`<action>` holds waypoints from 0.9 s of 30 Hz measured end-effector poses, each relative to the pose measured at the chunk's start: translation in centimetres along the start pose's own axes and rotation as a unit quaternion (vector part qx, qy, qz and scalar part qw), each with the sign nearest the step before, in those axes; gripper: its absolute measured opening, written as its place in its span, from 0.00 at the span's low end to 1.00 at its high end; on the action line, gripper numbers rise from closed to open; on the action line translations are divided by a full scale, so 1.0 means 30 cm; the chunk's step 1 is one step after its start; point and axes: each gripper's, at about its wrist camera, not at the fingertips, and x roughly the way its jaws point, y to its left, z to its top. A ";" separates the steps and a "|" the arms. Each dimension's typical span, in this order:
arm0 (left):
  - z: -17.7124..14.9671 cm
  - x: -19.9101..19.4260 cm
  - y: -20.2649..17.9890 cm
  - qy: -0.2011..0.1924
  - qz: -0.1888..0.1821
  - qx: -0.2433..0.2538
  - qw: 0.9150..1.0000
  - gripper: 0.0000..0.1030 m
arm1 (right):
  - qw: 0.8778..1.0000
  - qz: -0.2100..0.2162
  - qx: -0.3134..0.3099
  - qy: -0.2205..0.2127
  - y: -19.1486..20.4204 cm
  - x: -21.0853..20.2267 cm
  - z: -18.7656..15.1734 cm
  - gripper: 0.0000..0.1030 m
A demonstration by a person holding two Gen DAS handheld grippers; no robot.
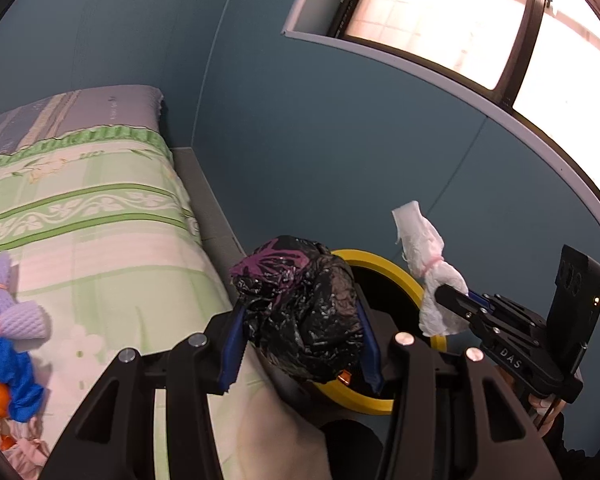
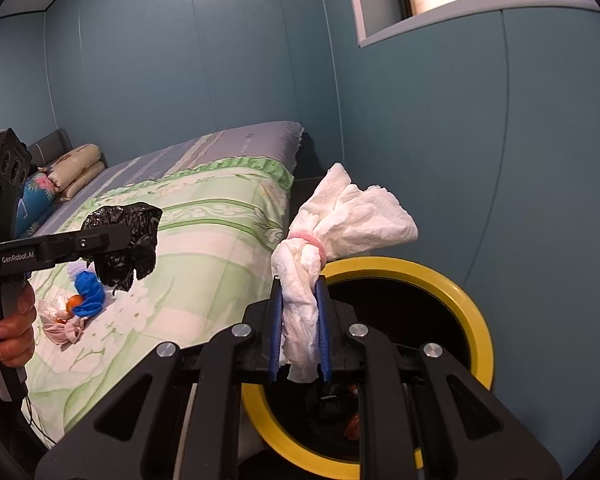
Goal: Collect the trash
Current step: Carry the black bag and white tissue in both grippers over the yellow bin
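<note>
Both hands loaded, neither load dropped yet. My left gripper is clamped on a crumpled black plastic bag wad with a purple print, carried level with the bed edge, close to the near rim of the round yellow-rimmed trash bin. My right gripper is pinched tight on a bundle of white paper tissue tied with a pink elastic band, hanging right above the bin mouth. The bin sits on the floor between the bed with the green floral cover and the blue wall; dark scraps and something orange already lie at its bottom, so I judge part of the collecting done. Left to do: release these two, then fetch what remains on the bed: a lilac foam net bundle, a blue crumpled piece, a small orange item and a pinkish cloth wad. Readable writing: "GenRobot.AI" on the left gripper's arm, "DAS" on the right gripper's body.
</note>
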 end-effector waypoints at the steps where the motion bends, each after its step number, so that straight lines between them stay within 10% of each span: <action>1: -0.004 0.016 -0.010 0.004 -0.005 0.000 1.000 0.43 | 1.000 -0.002 0.001 0.002 -0.001 0.006 -0.002 0.14; 27: -0.080 0.406 -0.189 0.091 -0.037 0.036 0.995 0.44 | 0.996 -0.036 0.047 0.062 -0.139 0.151 -0.100 0.14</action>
